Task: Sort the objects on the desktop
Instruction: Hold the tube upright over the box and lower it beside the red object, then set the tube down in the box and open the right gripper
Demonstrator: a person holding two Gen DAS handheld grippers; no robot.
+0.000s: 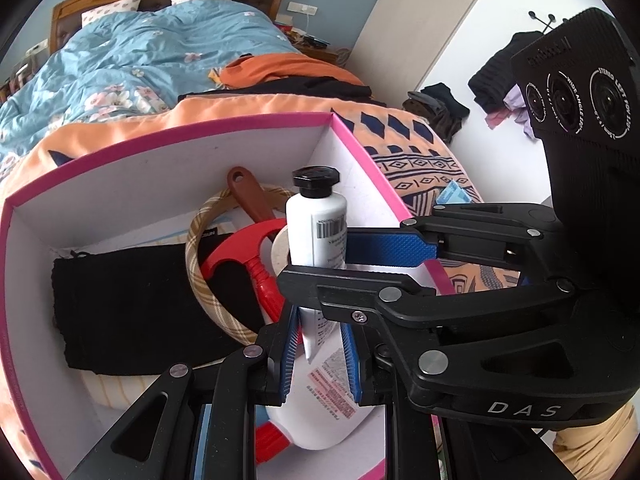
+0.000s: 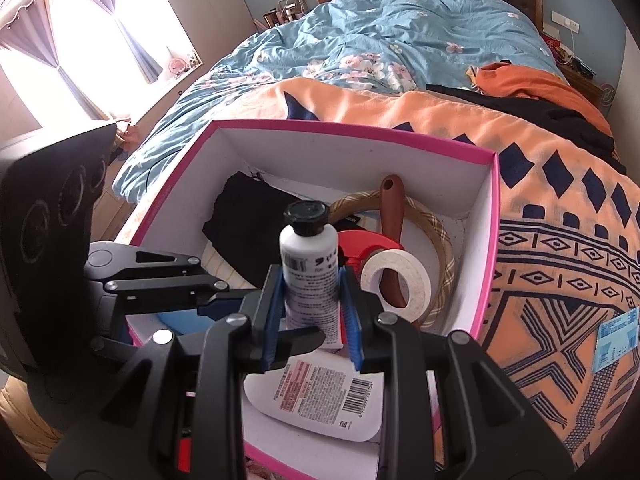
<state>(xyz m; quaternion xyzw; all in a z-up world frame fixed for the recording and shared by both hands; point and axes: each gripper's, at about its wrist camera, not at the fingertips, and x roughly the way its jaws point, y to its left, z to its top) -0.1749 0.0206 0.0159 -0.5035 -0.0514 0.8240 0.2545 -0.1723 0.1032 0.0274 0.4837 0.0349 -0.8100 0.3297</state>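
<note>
Both grippers clamp one white tube (image 2: 310, 276) above the pink-rimmed box (image 2: 490, 240). Right gripper (image 2: 311, 320) pinches its mid-body across the width; left gripper (image 1: 318, 356) has narrowed onto the flat crimped tail, apparently gripping it, though the right gripper's finger hides part of that contact. Long axis runs near upright, black cap (image 1: 316, 181) uppermost, directly ahead of both sets of pads. Below lie a white bottle (image 2: 316, 400) and tape roll (image 2: 396, 280).

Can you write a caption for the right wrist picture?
Both grippers' jaws hold a white plastic tube with black cap upright over the pink-rimmed cardboard box.
</note>
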